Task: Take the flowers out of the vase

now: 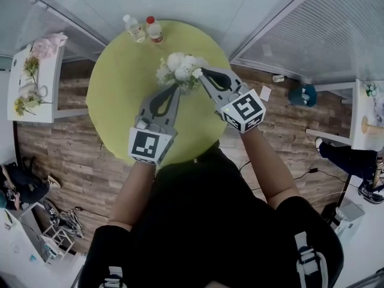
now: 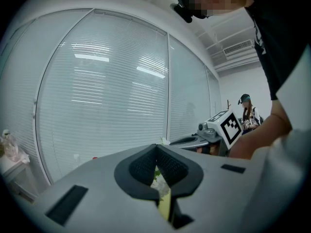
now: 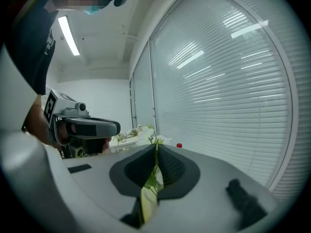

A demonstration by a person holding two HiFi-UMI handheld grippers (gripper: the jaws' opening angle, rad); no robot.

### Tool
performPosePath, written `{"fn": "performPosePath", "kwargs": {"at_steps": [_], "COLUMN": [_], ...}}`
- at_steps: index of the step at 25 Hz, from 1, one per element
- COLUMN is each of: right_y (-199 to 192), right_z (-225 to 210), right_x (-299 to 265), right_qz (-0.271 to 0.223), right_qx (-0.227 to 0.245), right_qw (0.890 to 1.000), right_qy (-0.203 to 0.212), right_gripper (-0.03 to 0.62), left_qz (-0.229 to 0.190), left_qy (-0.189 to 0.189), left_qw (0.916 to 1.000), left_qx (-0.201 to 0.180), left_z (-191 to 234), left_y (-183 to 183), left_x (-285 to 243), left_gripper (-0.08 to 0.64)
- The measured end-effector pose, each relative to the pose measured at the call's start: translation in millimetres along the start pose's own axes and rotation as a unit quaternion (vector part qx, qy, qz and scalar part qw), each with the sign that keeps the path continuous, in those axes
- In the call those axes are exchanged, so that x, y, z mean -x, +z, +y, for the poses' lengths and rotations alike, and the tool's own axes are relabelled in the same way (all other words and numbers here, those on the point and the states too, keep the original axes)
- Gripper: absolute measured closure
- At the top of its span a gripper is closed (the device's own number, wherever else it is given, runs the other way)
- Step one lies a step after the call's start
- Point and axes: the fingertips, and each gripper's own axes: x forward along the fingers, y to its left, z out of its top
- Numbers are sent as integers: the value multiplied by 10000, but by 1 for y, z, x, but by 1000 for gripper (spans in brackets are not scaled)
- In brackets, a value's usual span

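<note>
1. The left hand-held gripper is closed at the near edge of the flowers. Leaf and white bloom show in the slit between its pads, so it appears to nip the bunch.
2. The flowers stand bunched over the middle of the worktop, between the two hand-held grippers.
3. The right hand-held gripper is closed on a green stem that runs up between its pads.
4. The step looks like the lift-out. It would go best with both raised straight up together, gently, so no stem snaps or drags the vase over.
5. Two capped bottles stand at the worktop's far edge; their contents are unclear.
6. The vase is hidden beneath the blooms, so I cannot tell how much stem is still inside it.
</note>
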Motion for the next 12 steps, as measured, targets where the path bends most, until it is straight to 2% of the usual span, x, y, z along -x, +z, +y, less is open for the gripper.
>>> {"fn": "performPosePath", "kwargs": {"at_steps": [12], "right_y": [34], "right_z": [31], "right_x": [5], "right_qz": [-278], "right_qx": [138], "right_qw": [9992], "right_qy": [-251], "right_gripper": [566], "left_qz": [-142], "left_qy": [4], "left_qw": [9997], "left_qx": [-193], "left_z": [14], "left_y": [28], "left_x": [30], "left_gripper": [548]}}
